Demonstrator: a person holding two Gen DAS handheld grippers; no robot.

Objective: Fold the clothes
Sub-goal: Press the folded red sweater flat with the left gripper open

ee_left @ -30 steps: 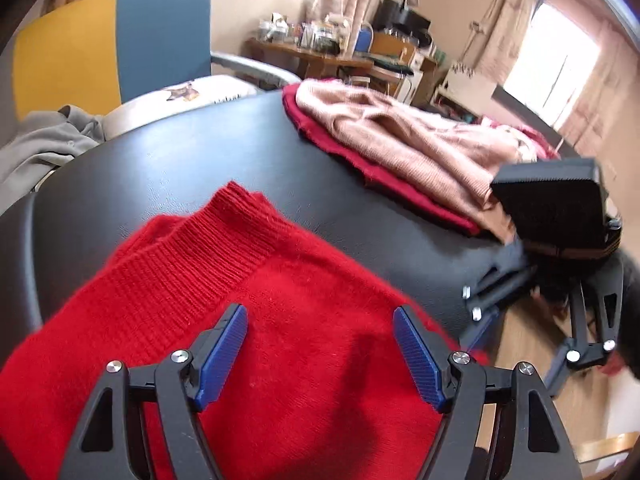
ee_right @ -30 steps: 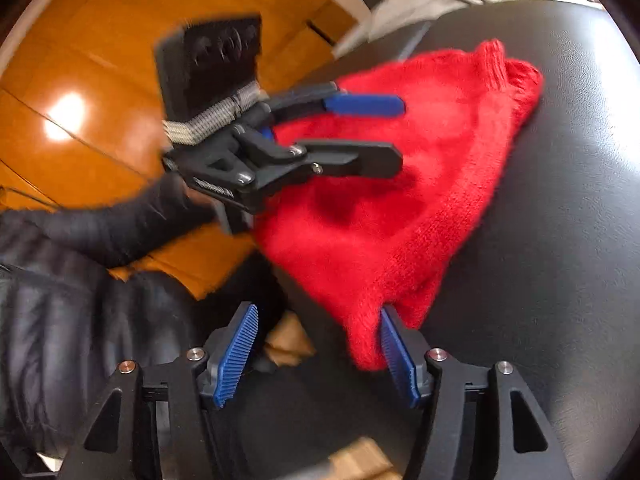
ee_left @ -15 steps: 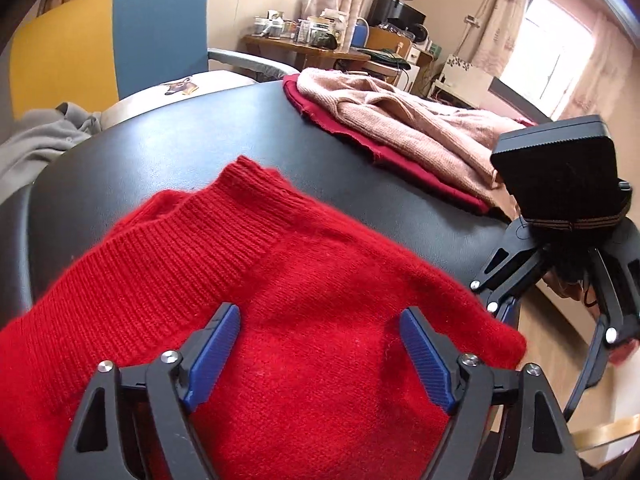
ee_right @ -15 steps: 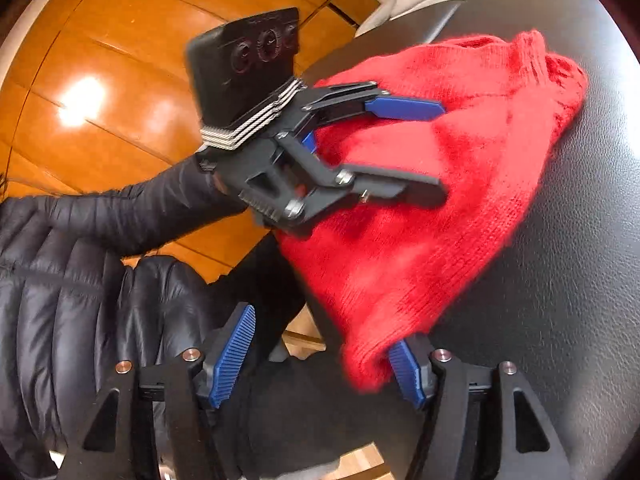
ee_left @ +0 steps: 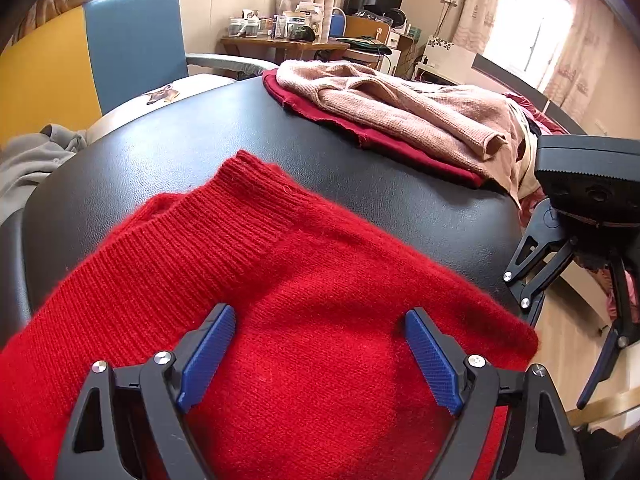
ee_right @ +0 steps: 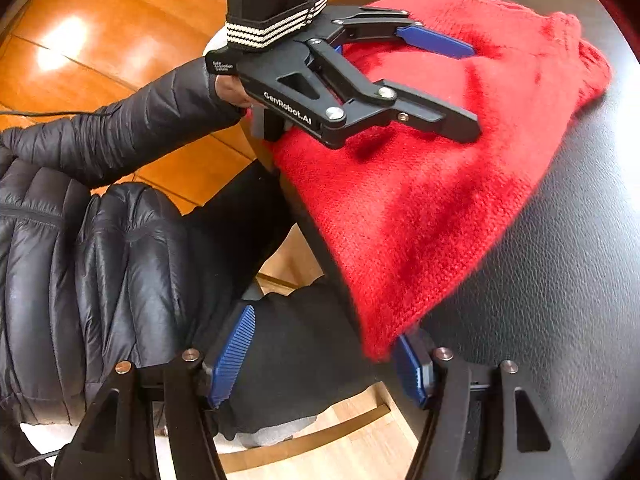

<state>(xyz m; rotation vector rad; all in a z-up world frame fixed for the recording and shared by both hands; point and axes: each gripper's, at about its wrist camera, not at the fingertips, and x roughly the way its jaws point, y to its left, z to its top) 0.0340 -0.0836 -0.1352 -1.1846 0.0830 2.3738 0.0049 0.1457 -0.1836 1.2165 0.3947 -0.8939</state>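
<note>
A red knitted sweater [ee_left: 304,280] lies spread on the black leather table [ee_left: 200,128], its ribbed hem toward the far side. My left gripper [ee_left: 320,344] hovers over the sweater's near part, jaws opening, pads not pressing the knit. In the right wrist view the left gripper [ee_right: 472,88] rests low over the sweater [ee_right: 440,200]. My right gripper [ee_right: 324,360] stands open at the table's edge. The sweater's hanging corner touches its right pad [ee_right: 408,372]; a dark trouser leg shows between the jaws. The right gripper [ee_left: 556,360] also appears at the right of the left wrist view.
A pink sweater [ee_left: 400,116] lies on a dark red garment [ee_left: 400,148] at the table's far right. A grey garment [ee_left: 32,160] lies left, by a blue and yellow chair [ee_left: 132,48]. The person's black puffer jacket [ee_right: 80,260] and wooden floor [ee_right: 120,20] border the table's edge.
The left gripper's jaws have spread wider over the sweater. The right gripper has slid along the table's edge, and the sweater's corner now hangs at its right pad.
</note>
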